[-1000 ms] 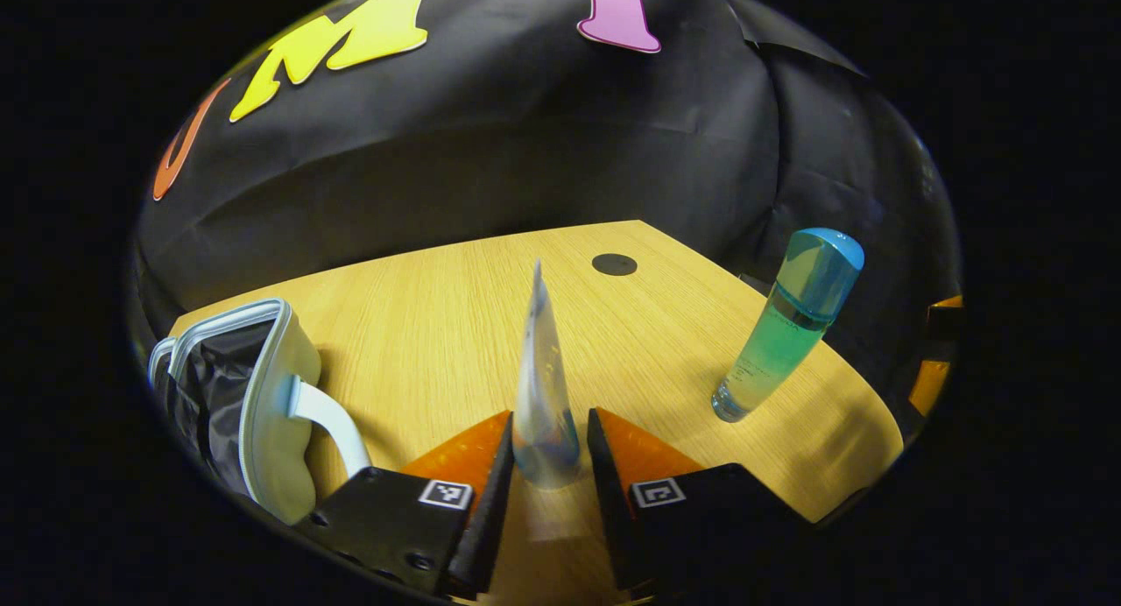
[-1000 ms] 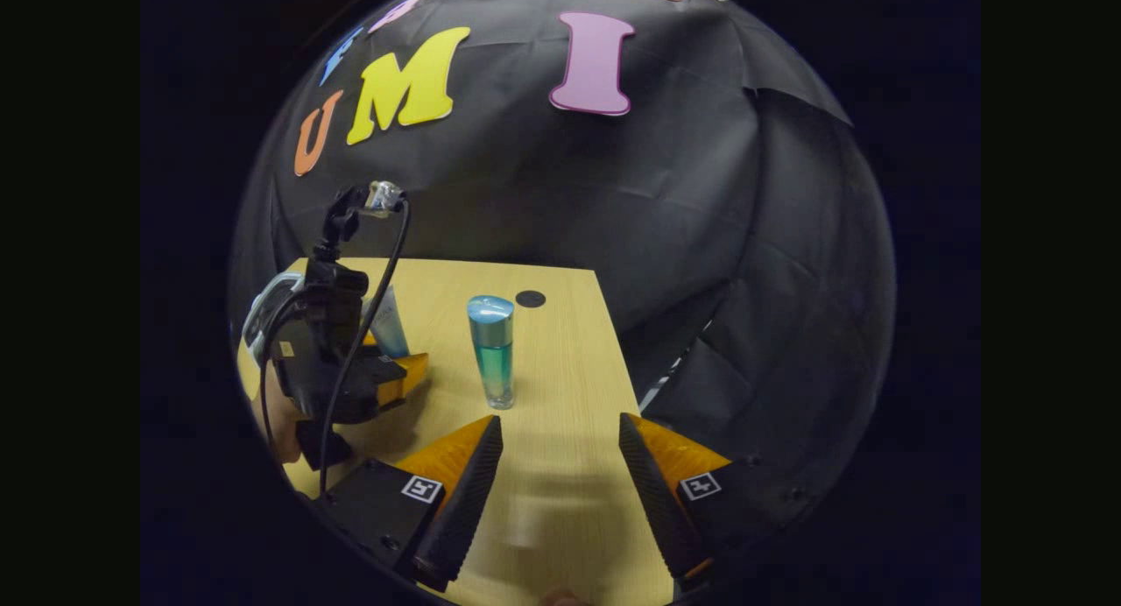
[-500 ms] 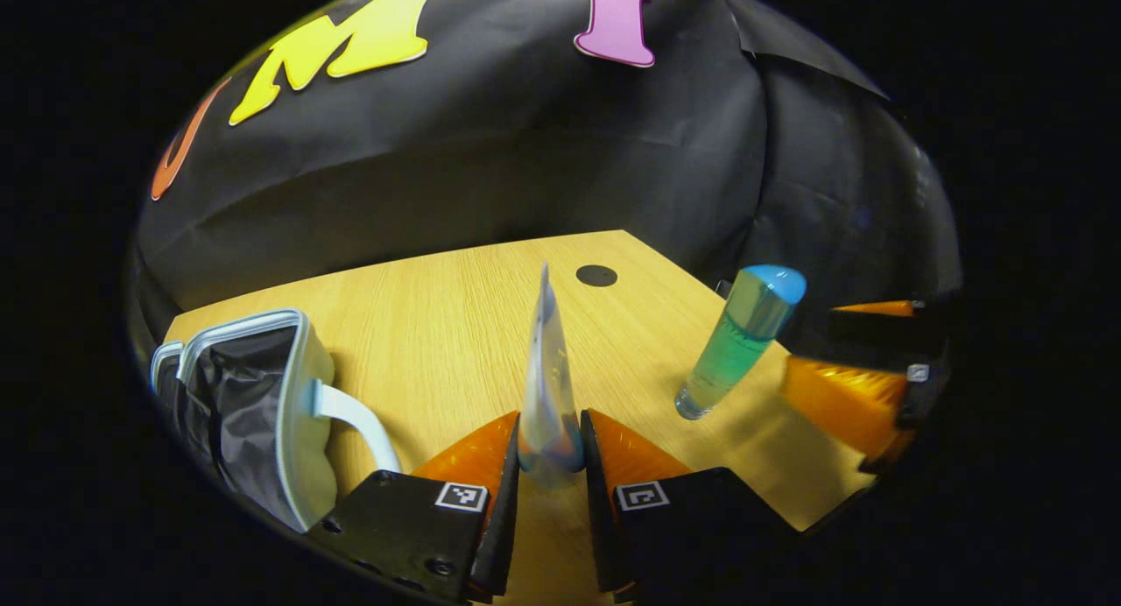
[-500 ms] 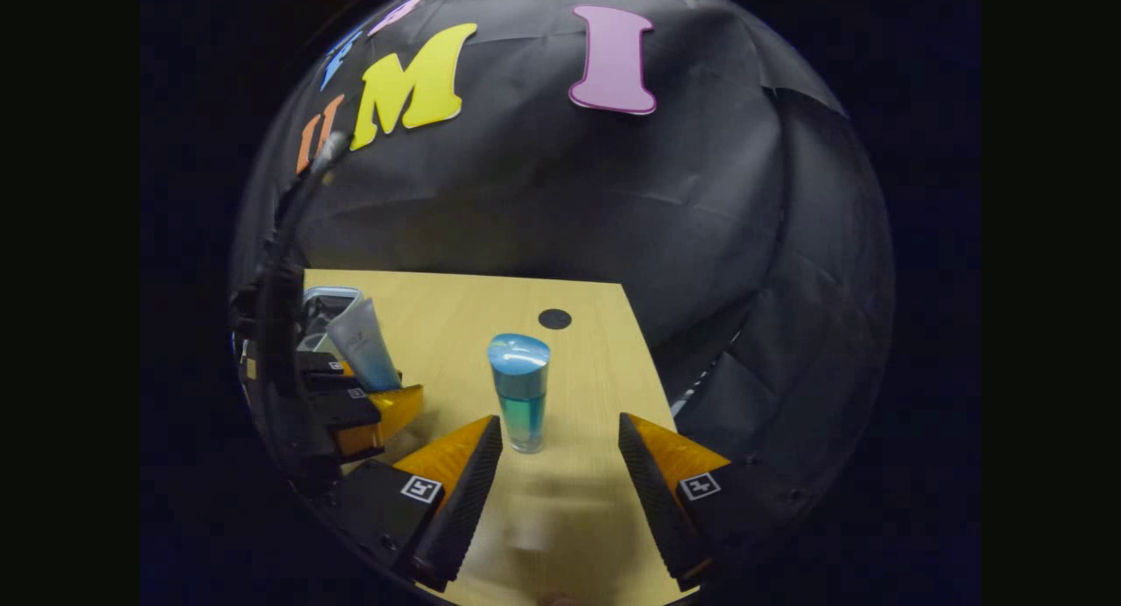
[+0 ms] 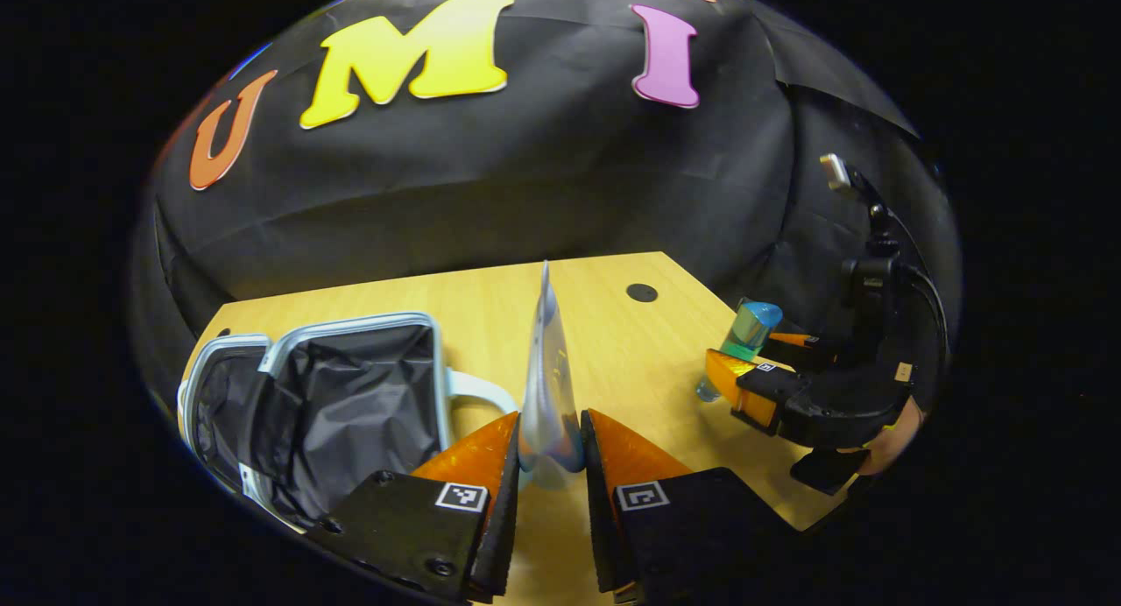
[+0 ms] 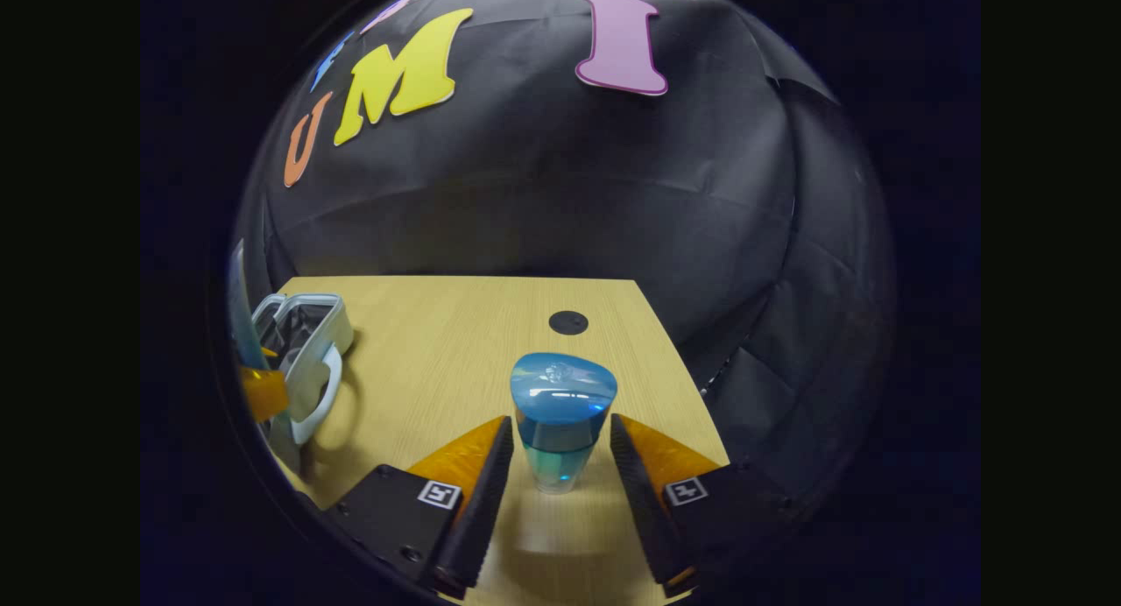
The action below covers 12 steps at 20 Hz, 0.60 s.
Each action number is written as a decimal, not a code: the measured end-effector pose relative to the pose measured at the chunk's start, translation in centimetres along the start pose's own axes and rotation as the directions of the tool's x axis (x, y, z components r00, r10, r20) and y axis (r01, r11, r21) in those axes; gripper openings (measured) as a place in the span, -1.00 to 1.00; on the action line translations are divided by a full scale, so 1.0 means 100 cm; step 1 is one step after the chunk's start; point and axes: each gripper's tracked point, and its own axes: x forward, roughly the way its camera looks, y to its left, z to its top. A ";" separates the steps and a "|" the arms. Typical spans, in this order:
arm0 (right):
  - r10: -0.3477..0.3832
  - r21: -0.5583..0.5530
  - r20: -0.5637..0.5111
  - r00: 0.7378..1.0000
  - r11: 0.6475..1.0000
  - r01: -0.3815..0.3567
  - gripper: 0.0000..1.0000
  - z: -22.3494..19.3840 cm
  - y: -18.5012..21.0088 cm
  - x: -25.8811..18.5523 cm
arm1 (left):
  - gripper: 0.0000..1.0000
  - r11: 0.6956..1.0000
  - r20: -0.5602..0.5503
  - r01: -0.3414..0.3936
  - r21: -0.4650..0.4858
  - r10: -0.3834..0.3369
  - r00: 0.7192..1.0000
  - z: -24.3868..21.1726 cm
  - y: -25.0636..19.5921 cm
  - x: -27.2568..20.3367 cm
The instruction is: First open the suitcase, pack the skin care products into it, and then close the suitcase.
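**Tube held over the desk beside the open suitcase, bottle between the other fingers**

A light wood-grain desk (image 5: 613, 343) stands in a booth walled with black cloth (image 5: 490, 186). A small round black disc (image 5: 642, 292) sits flush in the desktop near its far edge.

On the left of the left gripper view lies the suitcase (image 5: 324, 413), small and pale, open, with its black lining showing and a pale handle curving out on the side nearest the fingers. In the right gripper view it sits at the far left of the desk (image 6: 455, 343), the suitcase (image 6: 306, 343) seen from its handle side.

The left gripper (image 5: 550, 466) points forward over the desk, just to the right of the suitcase. Its fingers are closed on the cap end of a pale skin care tube (image 5: 547, 369), which stands upright with its flat crimped end on top.

The right gripper (image 6: 553, 466) is low over the desk's right part. Its fingers stand either side of a blue-capped bottle of blue-green liquid (image 6: 560, 413), which is upright on the desk; small gaps show on both sides, so they are not pressing on it. The left gripper view shows this gripper (image 5: 762, 369) at the right edge of the desk with the bottle (image 5: 749, 330) between its fingers and part of a hand (image 5: 893, 431) behind it.
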 end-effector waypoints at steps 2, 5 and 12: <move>-0.021 0.001 0.005 1.000 1.000 0.021 0.10 0.000 0.000 0.000 | -0.22 0.999 -0.009 -0.040 -0.014 0.040 0.999 -0.001 0.030 -0.010; -0.031 0.006 0.002 1.000 0.999 0.031 -0.22 0.000 0.003 -0.001 | -0.22 0.993 -0.025 -0.104 -0.049 0.103 0.994 -0.005 0.068 -0.029; 0.009 0.001 -0.017 1.000 1.000 -0.009 -0.29 0.014 0.035 -0.076 | -0.22 0.975 -0.174 -0.210 -0.072 0.195 0.965 -0.051 0.166 -0.051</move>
